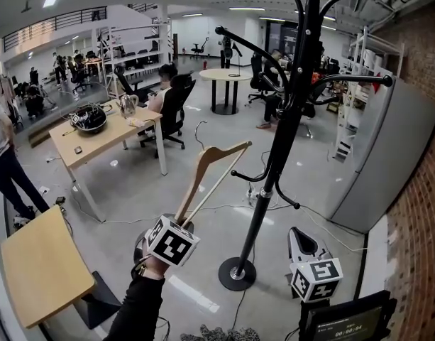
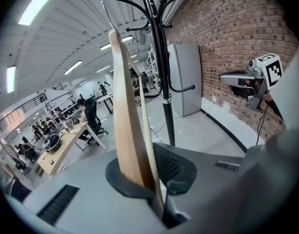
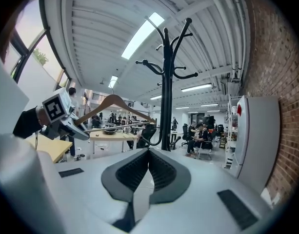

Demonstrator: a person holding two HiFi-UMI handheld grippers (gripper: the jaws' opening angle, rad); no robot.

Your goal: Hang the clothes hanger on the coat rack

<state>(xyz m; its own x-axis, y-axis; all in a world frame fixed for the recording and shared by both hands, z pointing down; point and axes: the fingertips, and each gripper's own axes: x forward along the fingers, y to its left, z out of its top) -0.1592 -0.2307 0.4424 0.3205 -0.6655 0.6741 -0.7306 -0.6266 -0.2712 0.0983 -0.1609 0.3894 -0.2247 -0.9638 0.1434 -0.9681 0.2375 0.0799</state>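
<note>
My left gripper (image 1: pixel 180 223) is shut on one end of a light wooden clothes hanger (image 1: pixel 211 170), which points up and away towards the black coat rack (image 1: pixel 279 141). In the left gripper view the hanger (image 2: pixel 124 116) stands edge-on between the pads, with the coat rack (image 2: pixel 160 57) just behind it. My right gripper (image 1: pixel 296 233) hangs low, right of the rack's round base (image 1: pixel 237 274), its jaws shut on nothing. From the right gripper (image 3: pixel 149 153) view I see the hanger (image 3: pixel 115 102) held by the left gripper (image 3: pixel 71 126), left of the rack (image 3: pixel 168 96). The hanger touches no rack arm.
A tall grey cabinet (image 1: pixel 387 155) stands against the brick wall (image 1: pixel 423 212) to the right. A wooden table (image 1: pixel 40 268) is at the lower left, a desk (image 1: pixel 103 137) further back. People sit at desks; someone stands at the left edge (image 1: pixel 1 155). Cables lie on the floor.
</note>
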